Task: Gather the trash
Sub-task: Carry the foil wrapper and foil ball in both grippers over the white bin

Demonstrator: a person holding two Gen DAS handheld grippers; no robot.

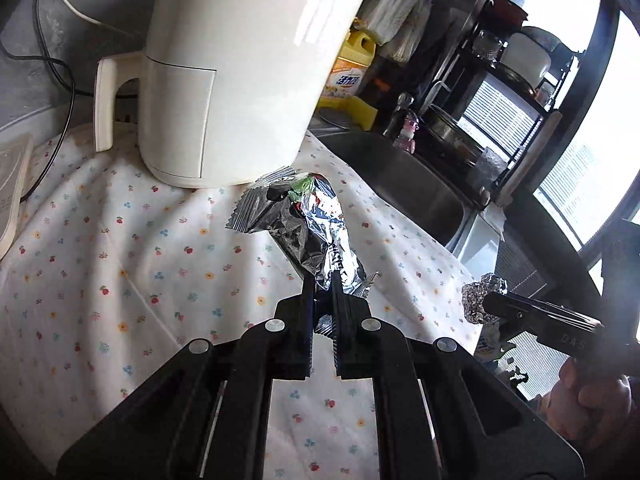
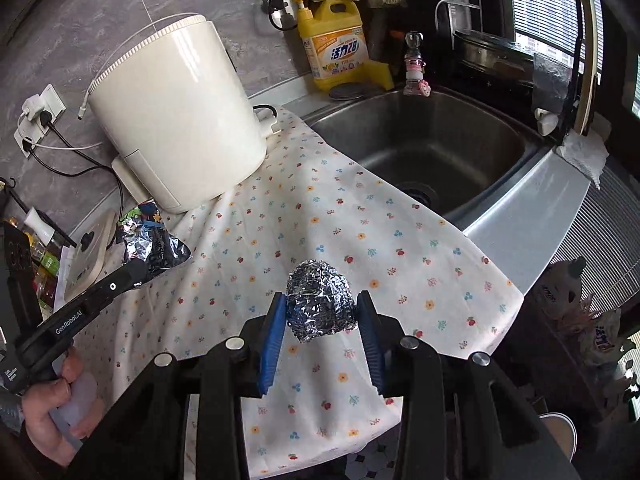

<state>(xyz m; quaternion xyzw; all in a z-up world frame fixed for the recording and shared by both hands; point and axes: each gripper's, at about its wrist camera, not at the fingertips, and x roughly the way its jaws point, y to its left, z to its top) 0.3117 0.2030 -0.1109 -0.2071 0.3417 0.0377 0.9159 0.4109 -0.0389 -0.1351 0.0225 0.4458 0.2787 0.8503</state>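
Cloth [image 2: 360, 240] with a small flower print covers the counter and hangs over its front edge; it reaches the rim of the steel sink [image 2: 440, 148] on the right. Near the back of the cloth stands a cream appliance [image 2: 176, 120], tall and round, with a handle low on its side. Behind the sink's corner sits a yellow detergent bottle [image 2: 334, 46] beside a yellow sponge [image 2: 380, 74]. A wall socket [image 2: 38, 116] with plugs and cords is at the far left.

The left gripper [image 1: 323, 280] is clamped on the near end of a crumpled foil snack wrapper [image 1: 308, 220], its black fingers pressed nearly together on the foil. The wrapper stands up from the fingers, above the cloth, its far end just in front of the appliance base.

The right gripper [image 2: 323, 312] holds a ball of crushed foil [image 2: 320, 300] between its blue pads [image 2: 272, 340], one pad against each side. The ball is above the cloth near the front edge of the counter, well apart from the wrapper.
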